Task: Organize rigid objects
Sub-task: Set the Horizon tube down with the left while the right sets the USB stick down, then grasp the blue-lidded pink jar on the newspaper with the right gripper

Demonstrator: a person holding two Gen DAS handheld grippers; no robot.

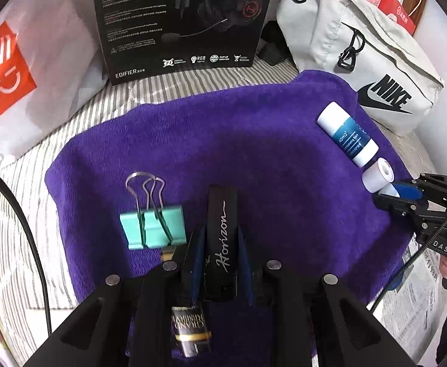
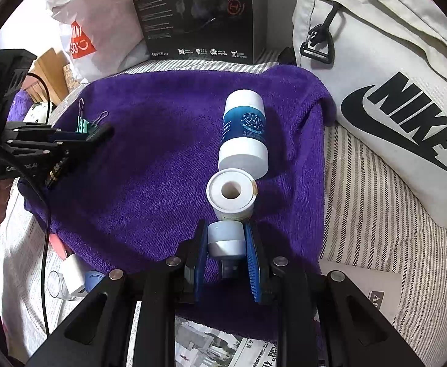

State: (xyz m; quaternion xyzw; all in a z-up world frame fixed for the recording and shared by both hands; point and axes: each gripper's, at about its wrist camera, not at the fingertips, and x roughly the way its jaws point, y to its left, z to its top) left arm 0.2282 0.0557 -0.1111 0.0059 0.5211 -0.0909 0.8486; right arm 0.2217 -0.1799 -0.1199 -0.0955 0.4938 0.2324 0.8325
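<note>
A purple towel (image 1: 254, 140) holds the objects. My left gripper (image 1: 221, 232) is shut on a black stick marked "Horizon" (image 1: 221, 211), just above the towel. Left of it lies a teal binder clip (image 1: 153, 227); a dark gold-lettered sachet (image 1: 189, 327) lies under the fingers. A blue-and-white bottle (image 2: 243, 131) and a white roll (image 2: 231, 195) lie in line ahead of my right gripper (image 2: 226, 229), which is shut on a small white device with a USB plug (image 2: 225, 240). The right gripper (image 1: 388, 197) shows at the towel's right edge, the left gripper (image 2: 101, 133) at its left.
A black headset box (image 1: 180, 21) stands behind the towel, a grey Nike bag (image 1: 376, 61) at the back right, a white shopping bag (image 1: 15, 70) at the back left. Newspaper (image 2: 211, 345) and a white charger (image 2: 73, 275) lie at the near edge. A striped sheet (image 2: 361, 198) lies underneath.
</note>
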